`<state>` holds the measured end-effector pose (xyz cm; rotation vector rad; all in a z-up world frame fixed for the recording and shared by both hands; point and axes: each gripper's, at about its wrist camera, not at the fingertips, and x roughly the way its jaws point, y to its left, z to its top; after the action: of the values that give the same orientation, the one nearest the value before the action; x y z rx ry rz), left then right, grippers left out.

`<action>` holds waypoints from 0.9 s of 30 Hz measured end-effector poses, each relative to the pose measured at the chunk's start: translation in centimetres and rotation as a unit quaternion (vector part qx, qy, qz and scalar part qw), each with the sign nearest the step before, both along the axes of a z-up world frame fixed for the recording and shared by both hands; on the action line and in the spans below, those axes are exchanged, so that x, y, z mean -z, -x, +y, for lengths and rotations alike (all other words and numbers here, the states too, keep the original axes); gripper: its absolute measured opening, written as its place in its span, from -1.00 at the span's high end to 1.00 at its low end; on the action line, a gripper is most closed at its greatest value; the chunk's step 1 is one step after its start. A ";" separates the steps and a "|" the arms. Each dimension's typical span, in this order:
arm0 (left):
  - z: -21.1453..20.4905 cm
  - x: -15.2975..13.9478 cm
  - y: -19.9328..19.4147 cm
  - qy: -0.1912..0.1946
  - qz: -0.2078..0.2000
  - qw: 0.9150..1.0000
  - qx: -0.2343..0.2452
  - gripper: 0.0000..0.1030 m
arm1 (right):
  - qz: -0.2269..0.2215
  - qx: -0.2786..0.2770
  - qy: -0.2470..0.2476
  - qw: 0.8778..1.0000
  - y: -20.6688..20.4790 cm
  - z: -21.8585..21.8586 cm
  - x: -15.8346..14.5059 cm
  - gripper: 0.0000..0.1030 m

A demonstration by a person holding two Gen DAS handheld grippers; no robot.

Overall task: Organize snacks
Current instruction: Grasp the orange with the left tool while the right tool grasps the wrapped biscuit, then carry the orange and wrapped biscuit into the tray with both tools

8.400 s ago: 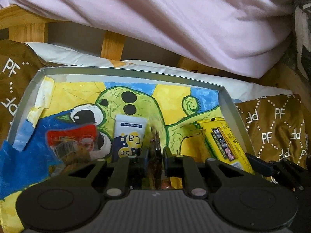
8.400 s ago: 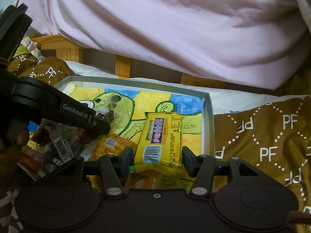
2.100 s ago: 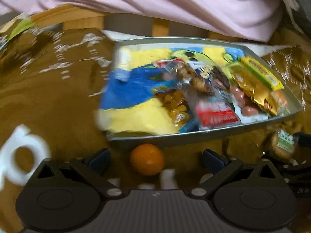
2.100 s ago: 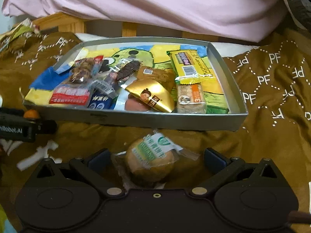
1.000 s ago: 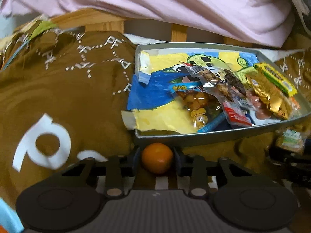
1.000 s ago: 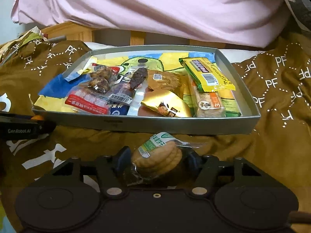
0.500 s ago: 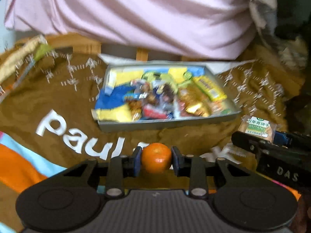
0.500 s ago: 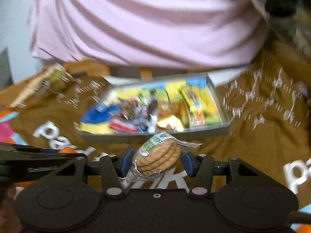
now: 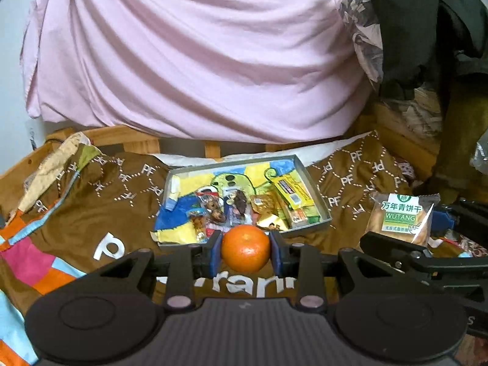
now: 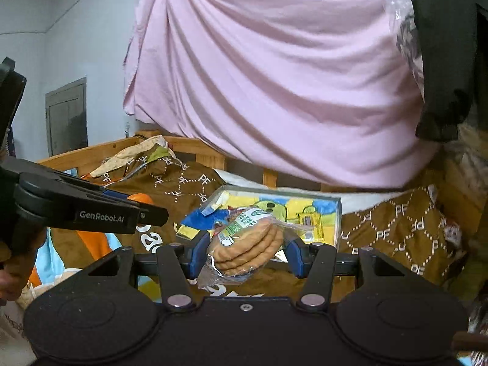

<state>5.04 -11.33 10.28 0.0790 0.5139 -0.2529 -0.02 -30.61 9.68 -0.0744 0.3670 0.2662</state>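
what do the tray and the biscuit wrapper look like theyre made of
Tray: probably thin sheet metal, dull grey, with crisp folded walls; painted card is possible. Biscuit wrapper: clear glossy plastic film; the biscuits show through and it crinkles in the right gripper.

I count one orange in my left gripper and one pack of biscuits in my right gripper — two grippers, each gripping a single item. One metal tray sits on the brown blanket, holding roughly eight wrapped snacks — too overlapped to count exactly.
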 end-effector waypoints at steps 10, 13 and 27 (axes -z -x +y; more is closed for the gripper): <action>-1.5 1.8 -5.7 0.031 -0.021 0.999 -0.035 0.33 | -0.018 -0.025 0.014 0.999 -6.8 -1.3 0.4 -0.06; -0.5 2.6 -7.6 0.044 -0.024 0.998 -0.033 0.32 | -0.026 -0.028 0.010 0.999 -9.4 -1.0 1.1 -0.06; 1.7 7.0 -20.0 0.059 -0.055 0.997 -0.013 0.32 | -0.001 0.016 -0.015 1.000 -23.0 1.2 8.0 -0.06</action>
<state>25.08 -9.64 3.25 -0.0287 0.3896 -0.2523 22.94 -29.38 1.63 -0.0387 0.3621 0.2399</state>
